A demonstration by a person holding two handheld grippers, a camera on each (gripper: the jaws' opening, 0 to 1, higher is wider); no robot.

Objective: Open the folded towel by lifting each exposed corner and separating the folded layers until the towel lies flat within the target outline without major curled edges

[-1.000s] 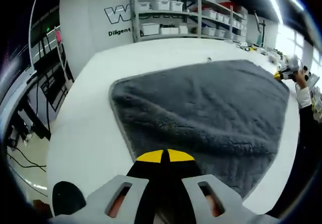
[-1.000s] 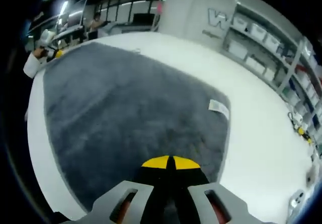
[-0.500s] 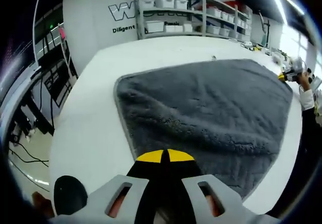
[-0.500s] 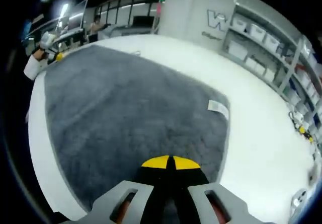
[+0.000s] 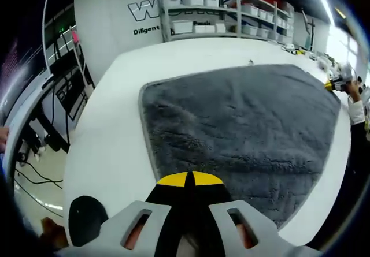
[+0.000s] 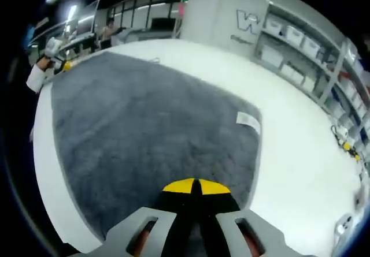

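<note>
Nothing moved: towel (image 6: 144,130) spread flat, white tag (image 6: 248,120) unreadable.

Left gripper view position: rides on the left hand-held gripper (image 5: 188,179), raised above the near edge of the desk (image 5: 110,147), close to the towel (image 5: 243,124).
Left gripper view facing: forward and down across the towel toward the shelves (image 5: 231,14).
Right gripper view position: rides on the right hand-held gripper (image 6: 193,186), above the towel (image 6: 144,130), near its tag (image 6: 248,120).
Right gripper view facing: along the towel toward the windows (image 6: 150,11), shelves (image 6: 300,43) to the right.
Shared: towel, desk (image 6: 289,153), shelves.
</note>
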